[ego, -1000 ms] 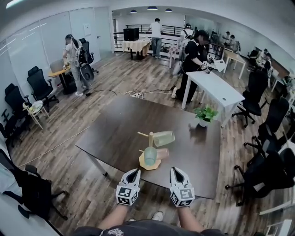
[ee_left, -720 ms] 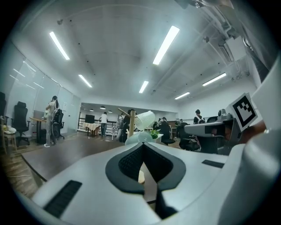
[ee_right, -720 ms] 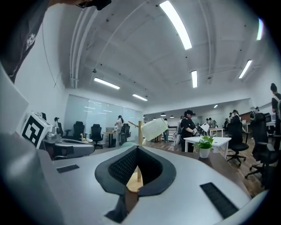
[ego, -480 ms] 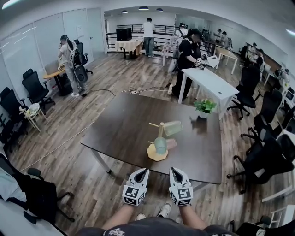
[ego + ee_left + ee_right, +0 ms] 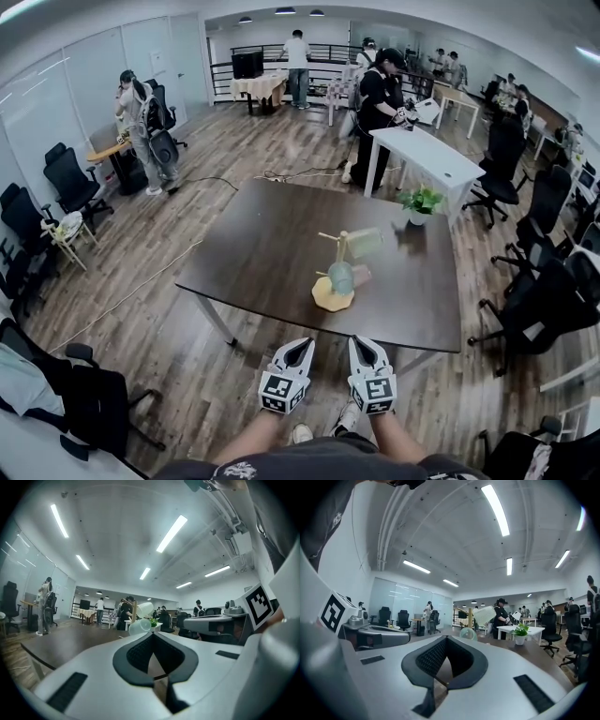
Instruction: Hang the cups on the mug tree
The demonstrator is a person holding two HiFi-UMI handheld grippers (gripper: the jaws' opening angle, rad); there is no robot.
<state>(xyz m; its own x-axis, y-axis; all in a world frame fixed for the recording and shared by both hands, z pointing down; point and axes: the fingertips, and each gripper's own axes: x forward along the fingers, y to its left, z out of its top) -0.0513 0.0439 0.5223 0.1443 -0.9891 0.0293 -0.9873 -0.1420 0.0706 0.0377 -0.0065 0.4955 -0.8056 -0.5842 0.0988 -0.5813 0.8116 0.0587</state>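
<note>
Wooden mug tree [image 5: 331, 297] on the dark table [image 5: 262, 253] carries the pale cups [image 5: 341, 277]. Both my left gripper [image 5: 301, 344] and right gripper [image 5: 361, 343] are closed and empty; I'd hold them clear.

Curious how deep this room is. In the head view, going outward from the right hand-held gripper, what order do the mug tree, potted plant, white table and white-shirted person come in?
1. Mug tree: just ahead of the right hand-held gripper, on the dark table.
2. Potted plant: dark table's far right corner.
3. White table: beyond the plant, right.
4. White-shirted person: far back, centre-left.
</note>
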